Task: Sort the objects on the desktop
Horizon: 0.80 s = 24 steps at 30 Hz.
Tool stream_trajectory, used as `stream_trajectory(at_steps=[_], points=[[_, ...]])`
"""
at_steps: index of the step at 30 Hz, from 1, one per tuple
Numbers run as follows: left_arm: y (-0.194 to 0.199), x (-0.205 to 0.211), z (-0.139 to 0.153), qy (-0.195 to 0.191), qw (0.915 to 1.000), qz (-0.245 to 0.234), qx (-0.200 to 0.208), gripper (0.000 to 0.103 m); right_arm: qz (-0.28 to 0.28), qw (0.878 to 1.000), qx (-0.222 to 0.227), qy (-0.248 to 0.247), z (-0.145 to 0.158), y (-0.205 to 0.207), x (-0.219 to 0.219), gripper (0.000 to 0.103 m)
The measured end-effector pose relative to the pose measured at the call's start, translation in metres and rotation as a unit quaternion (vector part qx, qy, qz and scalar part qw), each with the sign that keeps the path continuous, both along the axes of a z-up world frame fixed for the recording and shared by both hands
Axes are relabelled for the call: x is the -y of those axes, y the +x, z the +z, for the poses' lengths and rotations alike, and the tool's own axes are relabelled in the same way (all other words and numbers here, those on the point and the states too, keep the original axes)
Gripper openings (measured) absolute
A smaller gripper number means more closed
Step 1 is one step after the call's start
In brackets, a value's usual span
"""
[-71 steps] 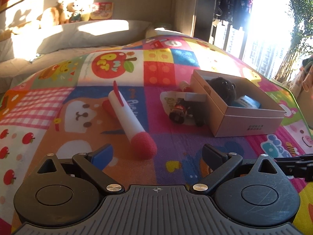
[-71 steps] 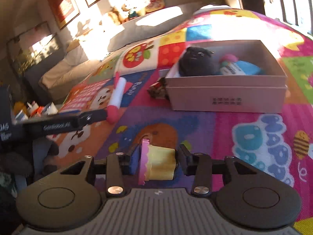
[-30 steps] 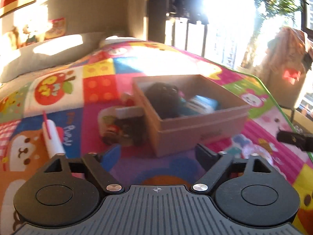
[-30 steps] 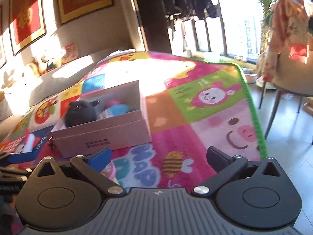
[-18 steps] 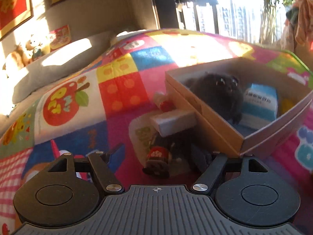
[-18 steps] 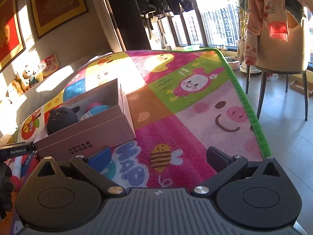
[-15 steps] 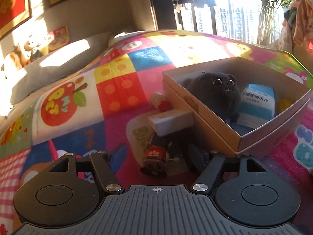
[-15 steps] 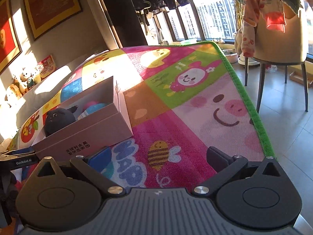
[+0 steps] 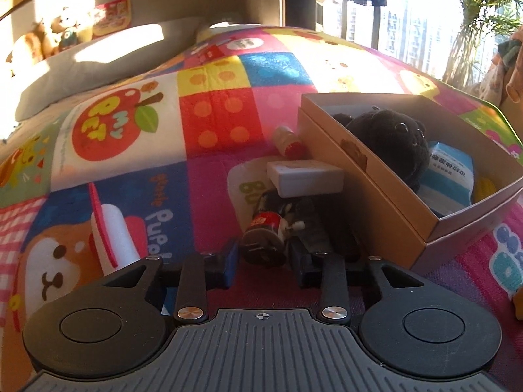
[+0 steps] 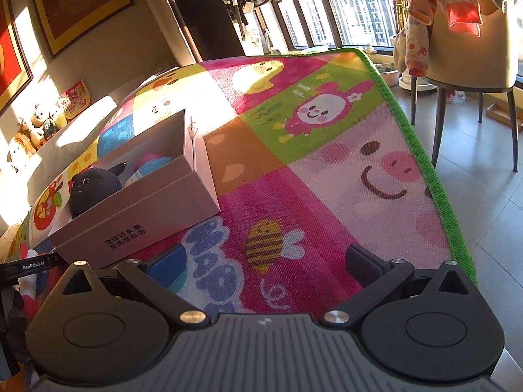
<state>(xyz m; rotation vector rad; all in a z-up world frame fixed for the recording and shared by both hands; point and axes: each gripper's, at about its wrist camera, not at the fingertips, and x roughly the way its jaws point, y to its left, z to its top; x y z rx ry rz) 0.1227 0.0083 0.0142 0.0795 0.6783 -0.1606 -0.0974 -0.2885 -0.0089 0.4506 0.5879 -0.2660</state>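
The left gripper [image 9: 263, 263] has just been closing its jaws on the small wind-up toy [image 9: 266, 233] lying between them, beside the cardboard box [image 9: 376, 196]. It looks light, hard, rounded, likely slippery; grip its body, clear of the key. The right gripper [image 10: 264, 266] gapes empty.

Both fisheye views sit low behind their own hand-held gripper, tilted down over the colourful play mat [image 9: 209, 121]: the left close to the open cardboard box [image 9: 376, 196] from its end, the right farther back along its long side, sharing box and mat
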Motion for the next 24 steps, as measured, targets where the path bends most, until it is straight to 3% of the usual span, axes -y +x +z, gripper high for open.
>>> stream_trajectory(at_steps=[4, 9, 12, 14, 16, 21, 24], points=[[-0.046, 0.004, 0.009, -0.006, 0.9996, -0.028, 0.006, 0.032, 0.003, 1.0, -0.014, -0.001, -0.001, 0.005, 0.0, 0.103], [-0.115, 0.019, 0.006, -0.041, 0.9932, -0.106, -0.024, 0.032, 0.02, 0.999, -0.046, -0.016, -0.001, 0.015, -0.002, 0.103], [-0.14, 0.028, 0.0, -0.037, 0.9916, -0.12, -0.032, 0.041, 0.024, 0.998, -0.054, -0.035, -0.001, 0.017, -0.008, 0.103], [-0.147, 0.033, -0.003, 0.009, 0.9939, -0.109, -0.014, 0.057, 0.027, 0.997, -0.058, -0.047, 0.0, 0.018, -0.01, 0.103], [-0.147, 0.032, -0.002, 0.043, 0.9951, -0.089, 0.002, 0.065, 0.03, 0.996, -0.054, -0.057, 0.002, 0.015, -0.014, 0.103], [-0.13, 0.004, 0.005, 0.049, 0.9988, -0.006, 0.007, 0.074, 0.069, 0.995, -0.024, -0.061, 0.01, -0.005, -0.027, 0.103], [-0.129, -0.008, 0.009, 0.009, 1.0, 0.002, 0.001, 0.078, 0.108, 0.989, -0.011, -0.101, 0.015, -0.019, -0.045, 0.103]])
